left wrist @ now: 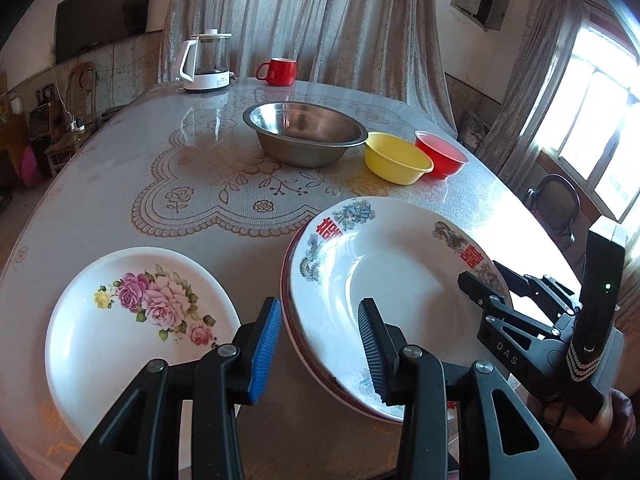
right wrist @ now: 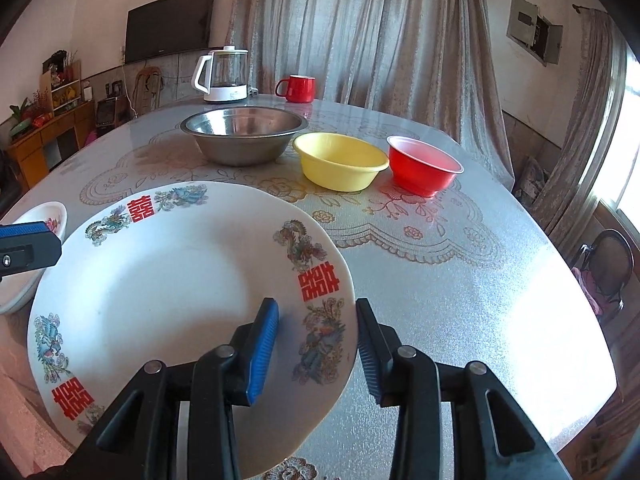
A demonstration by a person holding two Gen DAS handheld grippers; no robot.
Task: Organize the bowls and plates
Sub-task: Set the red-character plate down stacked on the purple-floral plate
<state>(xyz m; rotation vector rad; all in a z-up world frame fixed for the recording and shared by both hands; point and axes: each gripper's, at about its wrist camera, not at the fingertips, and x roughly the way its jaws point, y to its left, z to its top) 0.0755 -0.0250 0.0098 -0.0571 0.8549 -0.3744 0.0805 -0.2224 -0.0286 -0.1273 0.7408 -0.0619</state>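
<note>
A white plate with red characters and dragon prints (left wrist: 400, 264) (right wrist: 168, 280) lies near the table's front, on top of another plate whose reddish rim (left wrist: 289, 332) shows beneath it. My left gripper (left wrist: 320, 350) straddles its left rim, jaws apart, pads not pressing. My right gripper (right wrist: 316, 352) (left wrist: 486, 280) straddles the right rim the same way, open. A white plate with pink roses (left wrist: 120, 344) (right wrist: 48, 216) lies to the left. Farther back stand a steel bowl (left wrist: 304, 136) (right wrist: 244, 136), a yellow bowl (left wrist: 396, 158) (right wrist: 340, 160) and a red bowl (left wrist: 440, 156) (right wrist: 424, 168).
A glass kettle (left wrist: 206, 62) (right wrist: 224, 76) and a red mug (left wrist: 280, 72) (right wrist: 298, 88) stand at the far edge of the round table (left wrist: 168, 152) (right wrist: 460, 280). Curtains hang behind. A dark chair (right wrist: 608, 268) sits at the right by the window.
</note>
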